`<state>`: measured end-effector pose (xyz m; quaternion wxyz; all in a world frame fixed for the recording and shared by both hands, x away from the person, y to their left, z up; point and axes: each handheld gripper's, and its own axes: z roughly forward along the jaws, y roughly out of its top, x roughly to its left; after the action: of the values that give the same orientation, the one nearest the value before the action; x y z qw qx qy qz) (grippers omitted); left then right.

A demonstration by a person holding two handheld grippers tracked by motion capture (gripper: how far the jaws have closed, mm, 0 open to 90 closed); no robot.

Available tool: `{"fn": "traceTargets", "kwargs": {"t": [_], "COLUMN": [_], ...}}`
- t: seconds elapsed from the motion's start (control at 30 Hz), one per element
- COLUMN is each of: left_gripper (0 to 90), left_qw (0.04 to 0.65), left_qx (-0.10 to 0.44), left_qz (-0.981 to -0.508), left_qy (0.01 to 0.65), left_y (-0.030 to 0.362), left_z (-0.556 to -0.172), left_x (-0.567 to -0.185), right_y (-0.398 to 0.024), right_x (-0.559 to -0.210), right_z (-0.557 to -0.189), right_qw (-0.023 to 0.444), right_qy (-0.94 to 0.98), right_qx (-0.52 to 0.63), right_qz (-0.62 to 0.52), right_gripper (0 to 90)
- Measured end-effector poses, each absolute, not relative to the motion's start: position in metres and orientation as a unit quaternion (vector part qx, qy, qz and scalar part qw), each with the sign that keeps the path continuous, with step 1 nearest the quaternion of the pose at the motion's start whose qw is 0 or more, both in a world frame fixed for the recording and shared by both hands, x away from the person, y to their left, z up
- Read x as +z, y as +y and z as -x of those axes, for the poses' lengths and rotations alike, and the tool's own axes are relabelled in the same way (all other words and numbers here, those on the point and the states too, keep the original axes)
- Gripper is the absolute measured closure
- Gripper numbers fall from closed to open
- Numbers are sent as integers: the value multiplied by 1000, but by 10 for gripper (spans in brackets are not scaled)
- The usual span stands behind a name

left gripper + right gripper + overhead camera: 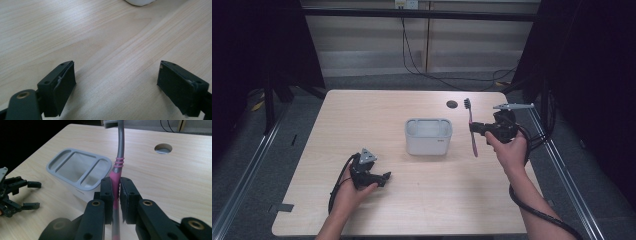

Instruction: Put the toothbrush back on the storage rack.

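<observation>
Table (412, 210): light wood, with a cable hole (452, 104) toward 1 o'clock from the centre.

Holder (428, 136): a white tub with a grey slotted top, upright at mid-table, nothing in it that can be seen. In the right gripper view its three slots (79, 167) face up.

Right gripper (476, 128): held in the air at 3 o'clock of the holder, near it but apart. Its jaws are clamped tight on a toothbrush (471, 127), gripping the pink handle (115, 178) about midway. The brush stands roughly upright (tilted a little), with the bristle head (467, 103) at the top, 12 o'clock end, and the handle tip hanging at 6 o'clock, clear of the table.

Left gripper (384, 177): resting low at 7 o'clock of the holder, well apart from it. Its jaws stand wide with bare wood between them and nothing held.

Step in hand, by judgement: carrying the brush to the holder; the pick-up looks finished and the insertion has not started.

Next move likely calls for shifting the right gripper toward 9 o'clock until the handle tip sits over a slot, keeping the brush near vertical, lowering it, then releasing. The slots are narrow, so alignment matters. The left gripper could steady the tub if it tips.
</observation>
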<state>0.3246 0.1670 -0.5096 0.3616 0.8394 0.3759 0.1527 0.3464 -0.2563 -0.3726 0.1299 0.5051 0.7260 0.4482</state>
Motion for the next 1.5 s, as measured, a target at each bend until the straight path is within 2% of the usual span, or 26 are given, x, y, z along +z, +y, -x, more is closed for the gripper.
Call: {"fn": "traceTargets", "kwargs": {"t": [1.5], "left_gripper": [144], "left_qw": [361], "left_qx": [153], "left_qz": [-839], "left_qy": [376], "left_y": [167], "left_z": [-325], "left_x": [-510], "right_y": [-236], "right_x": [-346], "right_z": [-366], "right_qw": [154], "right_qy": [689], "right_qx": [509], "right_qz": [-492], "right_gripper": [813]}}
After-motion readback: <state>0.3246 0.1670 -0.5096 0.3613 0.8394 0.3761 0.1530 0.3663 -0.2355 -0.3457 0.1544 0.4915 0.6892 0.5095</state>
